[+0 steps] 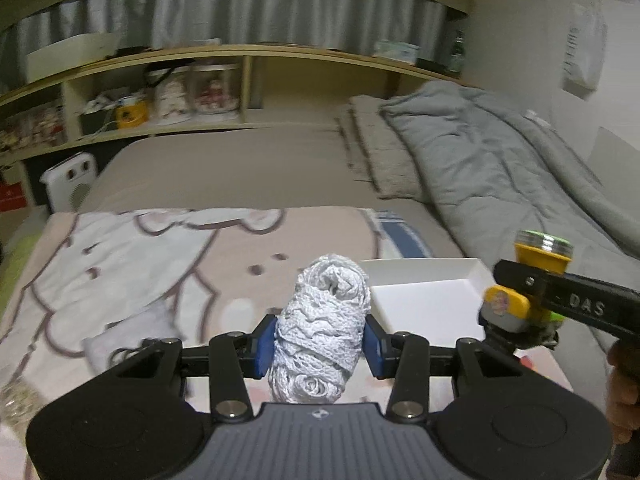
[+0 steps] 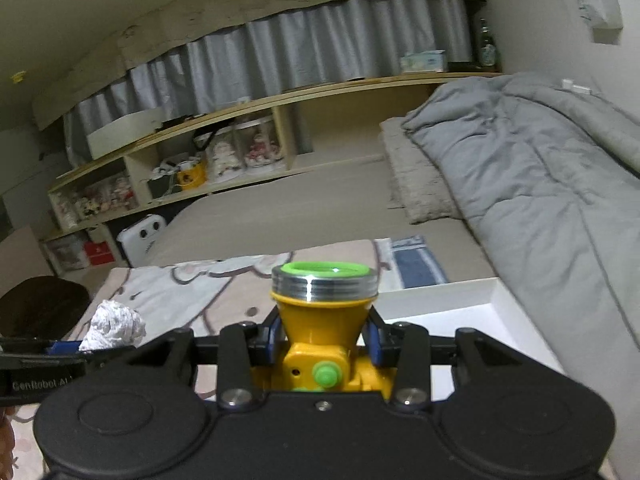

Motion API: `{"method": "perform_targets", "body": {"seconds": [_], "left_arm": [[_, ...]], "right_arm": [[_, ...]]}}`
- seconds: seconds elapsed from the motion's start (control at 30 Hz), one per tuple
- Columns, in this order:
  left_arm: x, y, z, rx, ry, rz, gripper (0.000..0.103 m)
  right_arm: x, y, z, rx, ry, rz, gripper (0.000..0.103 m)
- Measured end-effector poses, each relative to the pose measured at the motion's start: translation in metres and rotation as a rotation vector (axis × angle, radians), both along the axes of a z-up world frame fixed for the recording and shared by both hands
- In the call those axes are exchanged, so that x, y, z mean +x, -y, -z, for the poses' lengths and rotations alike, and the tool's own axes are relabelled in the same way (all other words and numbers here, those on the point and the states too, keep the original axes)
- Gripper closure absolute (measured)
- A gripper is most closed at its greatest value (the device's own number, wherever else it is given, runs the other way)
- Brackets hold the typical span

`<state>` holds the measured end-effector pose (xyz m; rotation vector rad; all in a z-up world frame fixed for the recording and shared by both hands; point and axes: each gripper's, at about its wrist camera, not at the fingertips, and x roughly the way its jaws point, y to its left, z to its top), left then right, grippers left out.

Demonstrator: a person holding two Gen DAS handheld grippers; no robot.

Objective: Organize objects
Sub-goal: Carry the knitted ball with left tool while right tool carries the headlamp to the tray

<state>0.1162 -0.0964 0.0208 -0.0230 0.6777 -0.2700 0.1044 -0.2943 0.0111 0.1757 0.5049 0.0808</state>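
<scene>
Left wrist view: left hand-held gripper (image 1: 320, 346) squeezes a soft, bumpy white knit roll (image 1: 324, 326); right hand-held gripper (image 2: 323, 340) grips hard yellow plastic flashlight (image 2: 320, 320) w/ shiny ring.

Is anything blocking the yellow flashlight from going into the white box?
Nothing visible does. The right gripper holds the yellow flashlight up in the air, and the open white box sits just ahead and to its right on the bed. The left gripper, holding the white lace roll, is off to the side.

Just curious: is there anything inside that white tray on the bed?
The white tray shows only bare white floor where visible. The yellow flashlight and the right tongs cover its near-left part, so that part is unknown.
</scene>
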Motion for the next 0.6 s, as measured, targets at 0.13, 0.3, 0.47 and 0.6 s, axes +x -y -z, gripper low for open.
{"method": "perform_targets", "body": {"seconds": [0.13, 0.3, 0.47, 0.6], "left_arm": [[0.005, 0.034, 0.002, -0.01, 0.002, 0.064, 0.057], [0.01, 0.07, 0.01, -0.025, -0.007, 0.128, 0.057], [0.015, 0.101, 0.033, -0.021, -0.05, 0.181, 0.057], [0.017, 0.12, 0.062, -0.006, -0.115, 0.231, 0.057]], "right_arm": [[0.01, 0.026, 0.0, 0.023, -0.015, 0.03, 0.062], [0.027, 0.06, 0.007, 0.006, -0.057, 0.071, 0.062], [0.045, 0.097, 0.022, 0.013, -0.101, 0.099, 0.062], [0.059, 0.121, 0.037, -0.005, -0.146, 0.128, 0.062]]}}
